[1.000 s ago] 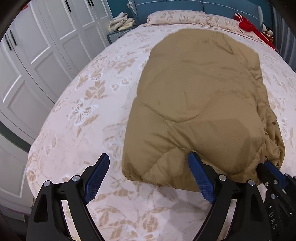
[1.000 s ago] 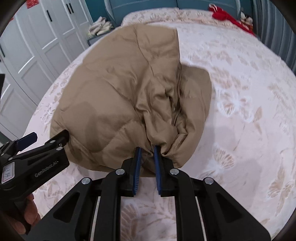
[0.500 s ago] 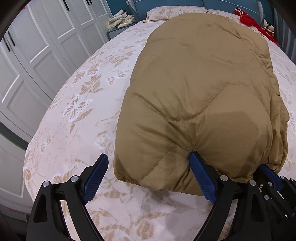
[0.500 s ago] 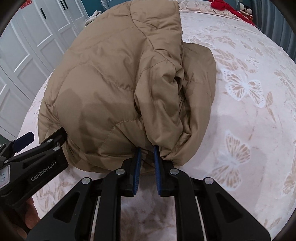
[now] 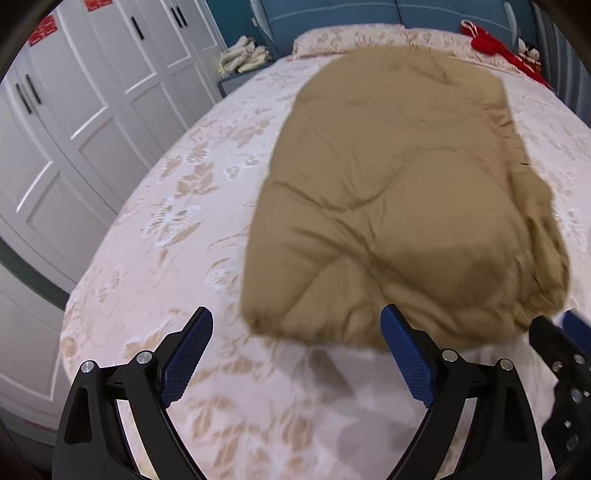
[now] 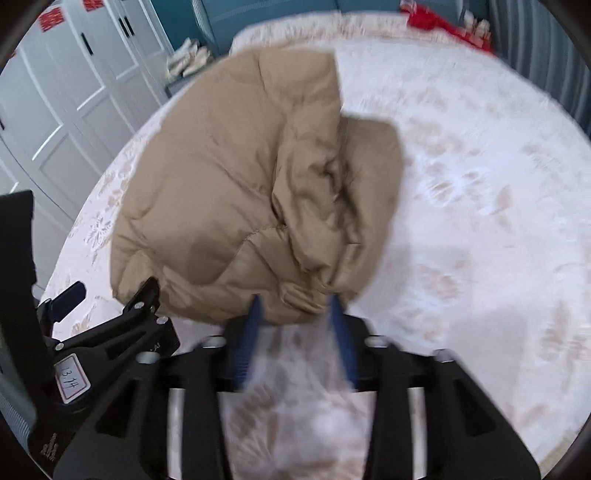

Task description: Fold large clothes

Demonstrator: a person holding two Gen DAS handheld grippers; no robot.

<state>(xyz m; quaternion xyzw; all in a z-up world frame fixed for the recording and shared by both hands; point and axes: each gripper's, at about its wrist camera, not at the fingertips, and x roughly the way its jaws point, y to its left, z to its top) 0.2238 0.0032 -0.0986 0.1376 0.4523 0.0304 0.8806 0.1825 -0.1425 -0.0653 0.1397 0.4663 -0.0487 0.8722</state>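
A tan padded jacket [image 5: 399, 192] lies folded in a thick bundle on the floral bed [image 5: 177, 229]. My left gripper [image 5: 295, 347] stands wide open just short of the jacket's near edge, its right fingertip at the hem and nothing between the pads. In the right wrist view the jacket [image 6: 229, 192] shows its bunched side fold. My right gripper [image 6: 295, 328] is opening; the hem's bulge sits at its fingertips, and the pads stand apart from it. The picture is blurred. Each gripper shows in the other's view, the right gripper [image 5: 565, 343] and the left gripper [image 6: 122, 317].
White wardrobe doors [image 5: 74, 110] line the left side of the bed. A nightstand with a pale bundle [image 5: 243, 59] stands by the blue headboard [image 5: 332, 11]. Pillows [image 5: 351, 33] and a red cloth [image 5: 495, 44] lie at the bed's far end.
My right gripper was shut on the jacket's hem and its jaws have now spread apart. The jacket, raised close to the cameras half a second ago, has dropped back flat. Both grippers have drawn back slightly.
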